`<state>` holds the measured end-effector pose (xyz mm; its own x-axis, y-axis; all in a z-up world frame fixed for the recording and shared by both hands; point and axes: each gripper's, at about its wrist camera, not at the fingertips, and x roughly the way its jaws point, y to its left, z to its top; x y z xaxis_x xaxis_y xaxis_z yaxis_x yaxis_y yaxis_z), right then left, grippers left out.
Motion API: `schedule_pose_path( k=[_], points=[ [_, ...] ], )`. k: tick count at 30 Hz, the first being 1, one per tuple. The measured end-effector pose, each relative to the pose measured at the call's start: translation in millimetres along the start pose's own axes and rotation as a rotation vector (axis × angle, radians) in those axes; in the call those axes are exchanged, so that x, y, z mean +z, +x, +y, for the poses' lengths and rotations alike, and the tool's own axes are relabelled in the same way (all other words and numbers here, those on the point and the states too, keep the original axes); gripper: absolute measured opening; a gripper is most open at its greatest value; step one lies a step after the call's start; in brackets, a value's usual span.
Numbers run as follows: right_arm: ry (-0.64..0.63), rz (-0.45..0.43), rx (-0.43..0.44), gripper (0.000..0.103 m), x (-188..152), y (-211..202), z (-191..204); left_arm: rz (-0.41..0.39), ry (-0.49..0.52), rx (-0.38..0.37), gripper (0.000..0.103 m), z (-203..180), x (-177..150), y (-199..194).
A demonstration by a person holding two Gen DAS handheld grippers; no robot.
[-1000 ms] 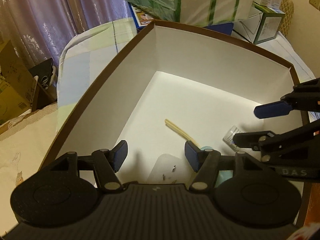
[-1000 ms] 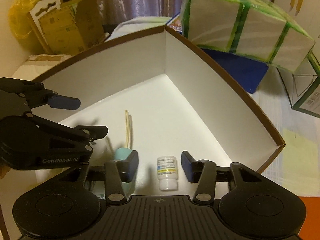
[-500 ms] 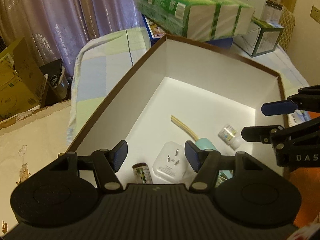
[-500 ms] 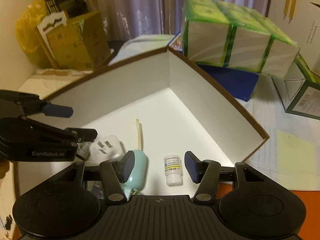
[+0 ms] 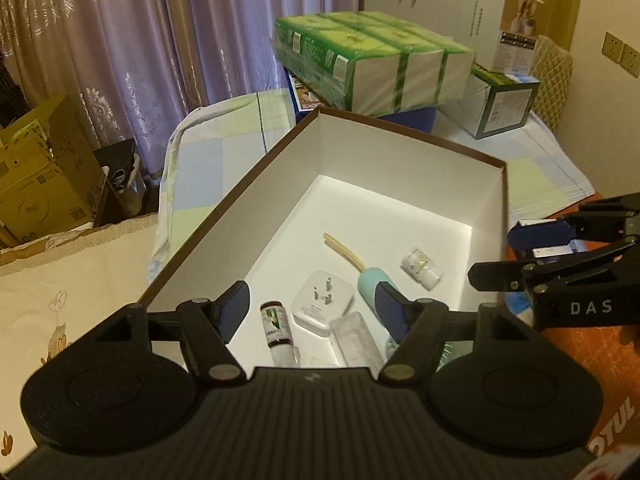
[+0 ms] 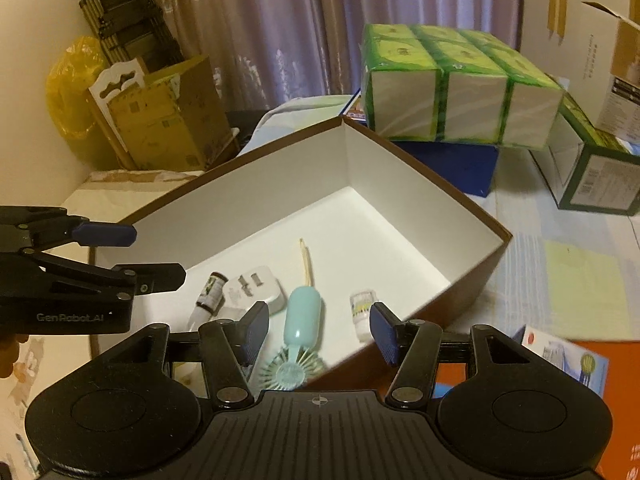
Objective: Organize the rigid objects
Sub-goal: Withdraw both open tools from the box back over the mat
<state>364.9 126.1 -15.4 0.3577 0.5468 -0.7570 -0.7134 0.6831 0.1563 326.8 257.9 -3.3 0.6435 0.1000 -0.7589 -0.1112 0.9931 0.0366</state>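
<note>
A brown box with white walls holds a dark bottle with a green label, a white plug adapter, a clear plastic case, a teal hairbrush, pale sticks and a small white bottle. My left gripper hovers above the box's near end, its jaws opening with nothing between them. My right gripper is open above the brush and the white bottle, touching neither. Each gripper shows in the other's view: left gripper, right gripper.
Green tissue packs on a blue box sit just behind the brown box. A green-and-white carton stands to the right of them. Cardboard boxes stand at the left by the curtain. An orange package lies right of the box.
Both grippers have risen and drawn back from the box, so more of its contents show. The left jaws have spread wider. The objects in the box have not moved.
</note>
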Motion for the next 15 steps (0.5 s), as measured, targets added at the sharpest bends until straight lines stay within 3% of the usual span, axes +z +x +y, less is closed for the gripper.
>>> schedule_pose_path(
  k=[15],
  points=[
    [0.018,0.005,0.055,0.053,-43,-46,-1,0.007,-0.034,0.002,0.07,-42,-39,-42]
  ],
)
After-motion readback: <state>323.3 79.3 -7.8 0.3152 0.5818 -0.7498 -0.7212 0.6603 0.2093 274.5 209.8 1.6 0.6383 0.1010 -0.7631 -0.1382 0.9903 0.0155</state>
